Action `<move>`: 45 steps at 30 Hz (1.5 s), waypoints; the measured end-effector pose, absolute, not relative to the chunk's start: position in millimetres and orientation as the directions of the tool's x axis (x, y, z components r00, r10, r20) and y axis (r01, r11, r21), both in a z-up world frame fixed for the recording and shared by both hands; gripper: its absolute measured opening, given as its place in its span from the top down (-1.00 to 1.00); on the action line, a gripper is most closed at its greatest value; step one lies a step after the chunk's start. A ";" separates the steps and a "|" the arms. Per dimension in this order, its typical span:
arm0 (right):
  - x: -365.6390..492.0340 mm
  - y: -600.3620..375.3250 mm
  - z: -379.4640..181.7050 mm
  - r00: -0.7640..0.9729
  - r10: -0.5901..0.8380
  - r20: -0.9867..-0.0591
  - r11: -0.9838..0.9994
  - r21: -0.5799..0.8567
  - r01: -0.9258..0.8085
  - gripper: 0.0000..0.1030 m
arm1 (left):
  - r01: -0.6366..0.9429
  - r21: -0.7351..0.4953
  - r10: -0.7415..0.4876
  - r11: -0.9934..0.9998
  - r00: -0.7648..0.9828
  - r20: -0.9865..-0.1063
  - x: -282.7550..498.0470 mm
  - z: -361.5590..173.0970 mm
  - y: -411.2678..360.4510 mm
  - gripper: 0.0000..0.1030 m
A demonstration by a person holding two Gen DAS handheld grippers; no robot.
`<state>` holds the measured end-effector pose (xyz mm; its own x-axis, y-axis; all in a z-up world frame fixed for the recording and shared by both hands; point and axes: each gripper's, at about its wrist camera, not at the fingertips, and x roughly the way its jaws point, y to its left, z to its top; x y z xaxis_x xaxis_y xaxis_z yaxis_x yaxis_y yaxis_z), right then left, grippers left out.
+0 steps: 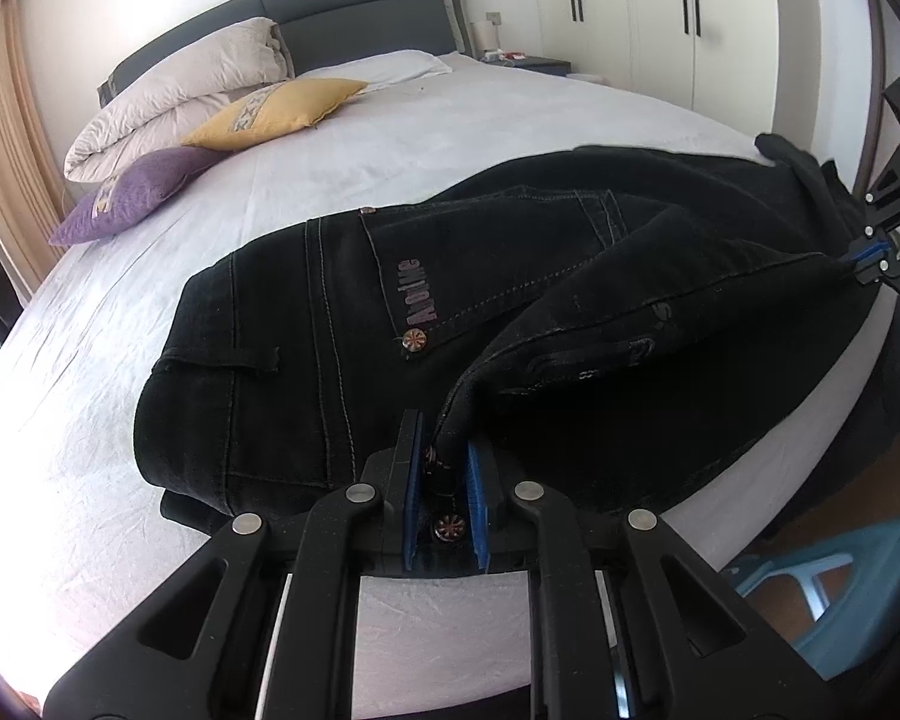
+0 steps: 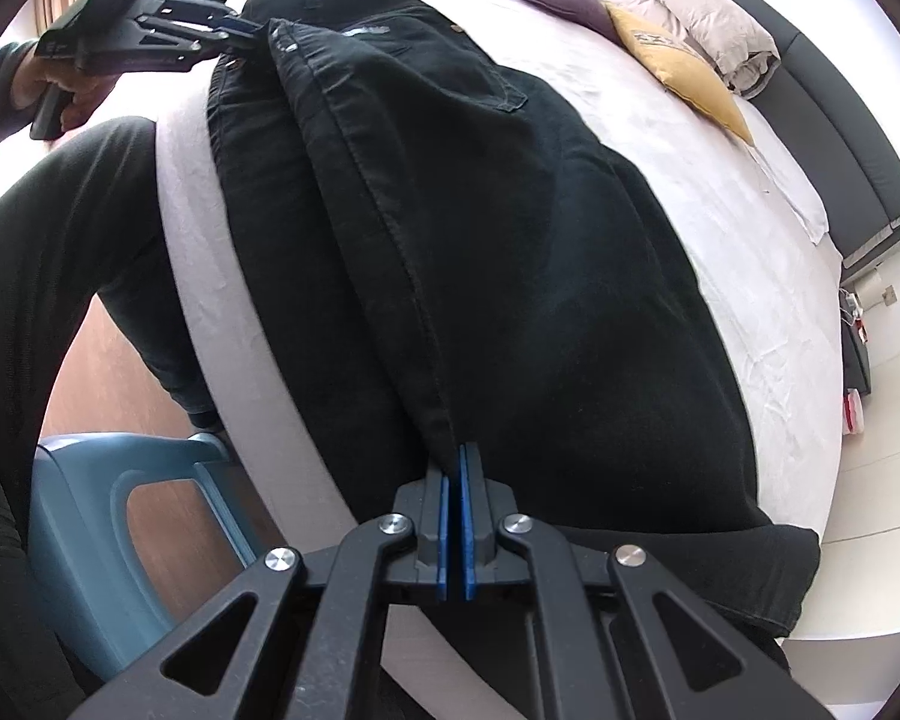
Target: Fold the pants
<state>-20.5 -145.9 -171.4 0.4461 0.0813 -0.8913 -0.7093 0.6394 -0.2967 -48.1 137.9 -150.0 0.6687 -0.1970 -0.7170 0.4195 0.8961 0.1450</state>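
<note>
Both claws, your left gripper (image 1: 444,468) and right gripper (image 2: 453,474), pinch the black pants (image 1: 330,312) lying along the near edge of the bed (image 1: 390,138), whose heavy, limp denim probably sags, so grip seams and waistband.

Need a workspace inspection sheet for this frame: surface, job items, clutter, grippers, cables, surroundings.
Surface: bed with a pale wrinkled sheet.
Job's things: black jeans lie along the near edge of the bed, one layer lifted as a fold.
Clutter: purple cushion, yellow cushion and rolled duvet near the headboard, clear of the jeans.
Grippers: left gripper shut on the waistband end; right gripper shut on the jeans' folded edge at the other end.
Cables: nothing seen.
Surroundings: blue plastic stool beside the bed, wardrobe, nightstand.
</note>
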 end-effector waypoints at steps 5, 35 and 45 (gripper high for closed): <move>-25.4 -143.2 -181.0 0.476 0.068 -0.877 0.627 -0.333 -0.704 0.92 | 0.424 0.147 -0.191 0.894 0.655 -0.731 -46.6 -145.9 133.5 0.69; -48.4 -125.2 -188.4 0.554 -0.050 -0.831 0.492 -0.504 -0.710 0.90 | 0.340 -0.168 -0.352 0.925 0.605 -0.714 -33.1 -123.2 184.2 0.66; -55.4 -120.8 -191.0 0.583 -0.076 -0.809 0.467 -0.545 -0.696 0.89 | 0.347 -0.034 -0.248 0.937 0.592 -0.767 19.6 -152.5 125.3 0.66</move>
